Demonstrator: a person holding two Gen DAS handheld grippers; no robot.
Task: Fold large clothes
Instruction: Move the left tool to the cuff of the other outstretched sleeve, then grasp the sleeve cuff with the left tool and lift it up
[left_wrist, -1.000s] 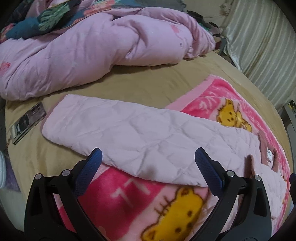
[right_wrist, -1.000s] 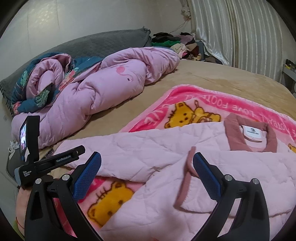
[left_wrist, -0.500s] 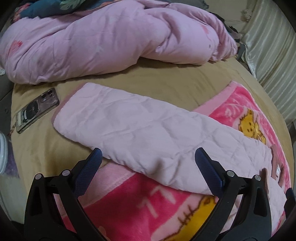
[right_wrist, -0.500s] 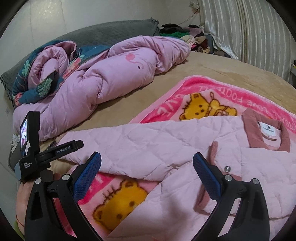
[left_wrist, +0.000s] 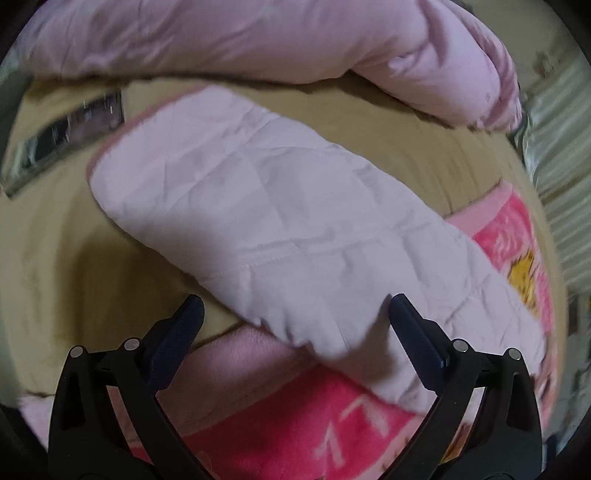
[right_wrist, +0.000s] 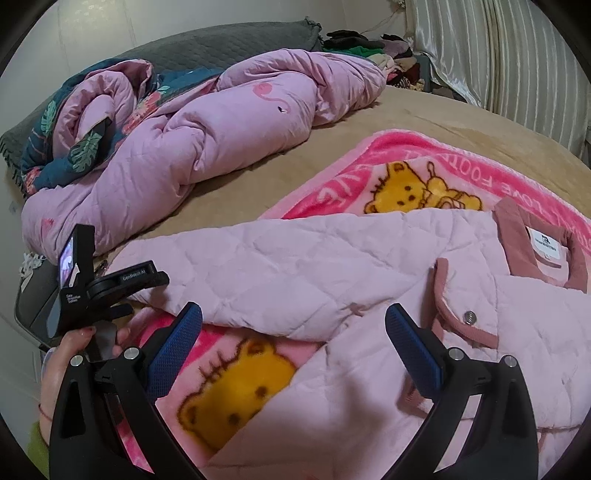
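A pale pink quilted jacket (right_wrist: 369, 266) lies spread on a bright pink fleece blanket printed with yellow bears (right_wrist: 424, 177), which itself lies on a tan bedsheet (left_wrist: 48, 240). The jacket's left sleeve (left_wrist: 280, 236) runs out flat from the body, its long axis slanting from the dusty-rose collar (right_wrist: 539, 243) side out toward the cuff (left_wrist: 110, 147), which rests past the blanket's edge on the sheet.

The left gripper (left_wrist: 293, 326) has both jaws spread wide with nothing between them; the sleeve's near edge lies just ahead of it, between the two tips and a little beyond. The right gripper (right_wrist: 293, 334) is likewise wide open and holds nothing; it hangs over the jacket's front panel and the snap-button placket (right_wrist: 469, 317), near the blanket's bear print.

Judging by this, the left gripper is the nearer one to the sleeve, and taking it means closing across the sleeve's width, not along its length.

The left wrist view is blurred, so whether the tips touch the cloth cannot be told. A dark flat thing (left_wrist: 74, 129) beside the cuff is smeared, probably a phone. The jacket's right side and hem are cut off. A bunched pink comforter (right_wrist: 207, 140) lies well beyond the jacket.
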